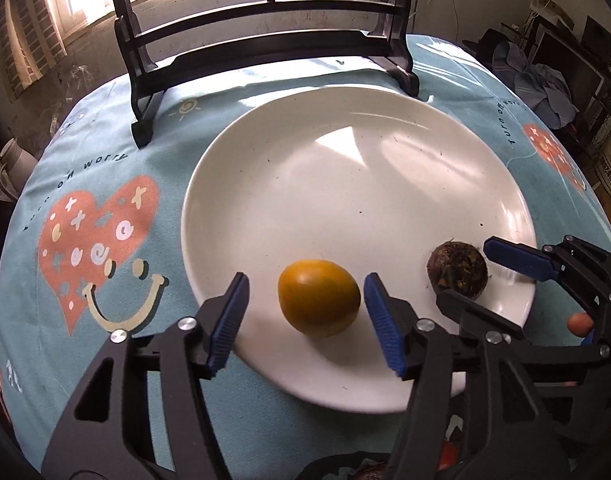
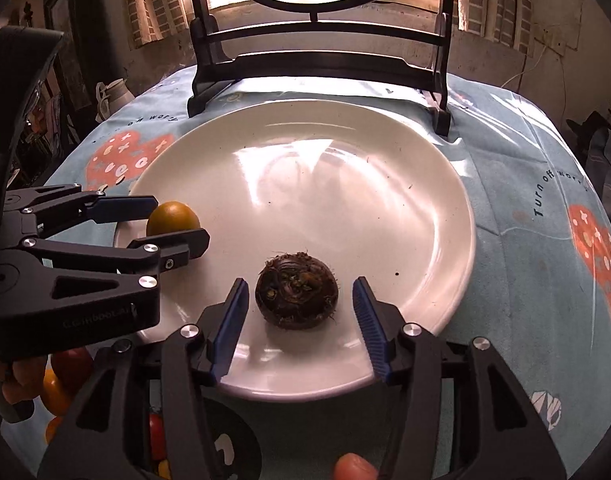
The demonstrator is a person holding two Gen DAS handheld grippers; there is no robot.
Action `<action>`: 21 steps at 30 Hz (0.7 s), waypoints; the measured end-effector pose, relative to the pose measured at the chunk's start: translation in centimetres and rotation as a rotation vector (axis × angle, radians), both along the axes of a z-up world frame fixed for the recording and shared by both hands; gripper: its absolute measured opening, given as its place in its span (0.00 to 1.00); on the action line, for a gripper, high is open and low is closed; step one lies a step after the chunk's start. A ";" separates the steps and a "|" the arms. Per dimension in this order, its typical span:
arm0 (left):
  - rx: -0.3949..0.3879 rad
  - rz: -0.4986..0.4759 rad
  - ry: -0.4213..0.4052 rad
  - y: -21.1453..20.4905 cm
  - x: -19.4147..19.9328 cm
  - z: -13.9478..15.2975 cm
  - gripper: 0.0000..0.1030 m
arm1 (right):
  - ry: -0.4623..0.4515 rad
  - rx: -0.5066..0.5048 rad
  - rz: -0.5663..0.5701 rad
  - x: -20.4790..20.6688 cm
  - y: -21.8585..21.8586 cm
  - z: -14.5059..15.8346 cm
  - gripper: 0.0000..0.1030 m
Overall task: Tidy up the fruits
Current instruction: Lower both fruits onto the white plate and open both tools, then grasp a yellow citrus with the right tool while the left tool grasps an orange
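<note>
A white plate (image 1: 385, 168) lies on the blue tablecloth. An orange-yellow fruit (image 1: 318, 297) rests on its near edge, between the open fingers of my left gripper (image 1: 303, 322), not touched by either pad. A dark brown, hairy round fruit (image 1: 457, 271) lies to its right on the plate. In the right wrist view this brown fruit (image 2: 296, 295) sits between the open fingers of my right gripper (image 2: 299, 326), with gaps on both sides. There the orange fruit (image 2: 172, 218) shows at the plate's (image 2: 345, 160) left edge, inside the left gripper (image 2: 173, 220).
A black wooden stand (image 1: 265, 40) with a round panel stands behind the plate. Red and yellow fruits (image 2: 61, 384) lie at the near left, below the grippers. The cloth (image 1: 97, 240) has heart prints. A white jug (image 2: 113, 96) stands beyond the table's left side.
</note>
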State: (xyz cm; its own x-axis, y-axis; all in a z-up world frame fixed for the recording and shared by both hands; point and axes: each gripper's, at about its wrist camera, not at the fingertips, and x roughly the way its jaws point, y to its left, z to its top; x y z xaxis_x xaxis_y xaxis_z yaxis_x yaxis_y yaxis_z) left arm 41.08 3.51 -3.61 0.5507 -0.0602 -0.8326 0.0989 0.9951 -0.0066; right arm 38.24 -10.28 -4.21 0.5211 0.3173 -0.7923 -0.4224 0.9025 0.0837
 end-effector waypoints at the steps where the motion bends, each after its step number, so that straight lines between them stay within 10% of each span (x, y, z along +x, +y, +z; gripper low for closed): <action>1: 0.002 0.011 -0.031 0.2 -0.7 0.9 0.81 | -0.014 0.015 -0.004 -0.7 -0.5 0.7 0.56; 8: -0.052 0.056 -0.183 2.0 -10.2 4.9 0.95 | -0.101 0.130 -0.082 -8.8 -6.0 4.7 0.62; 21: -0.164 0.003 -0.138 0.1 -26.4 -0.3 0.95 | -0.028 0.100 -0.153 -21.2 -9.8 0.5 0.62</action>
